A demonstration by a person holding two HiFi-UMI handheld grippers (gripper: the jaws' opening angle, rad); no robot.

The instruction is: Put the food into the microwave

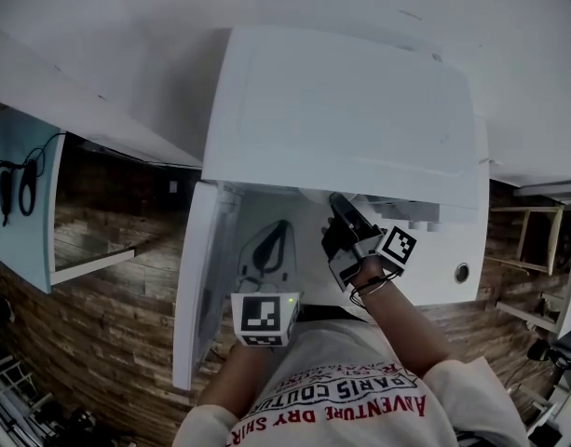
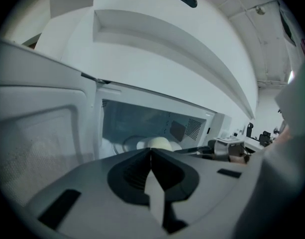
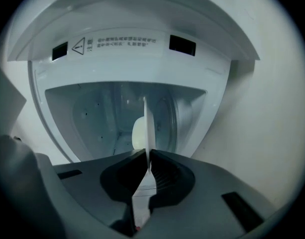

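Both the left gripper (image 2: 151,153) and right gripper (image 3: 149,148) are seen with jaws pressed together, empty, facing the open white boxy microwave (image 1: 341,110) with pale rounded food (image 2: 159,143) inside.

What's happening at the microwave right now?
A person stands at the white microwave, its door swung open. The right tongs are shut and point into the cavity, where a pale round food item already sits. The left tongs are shut, empty, lower down outside the opening.
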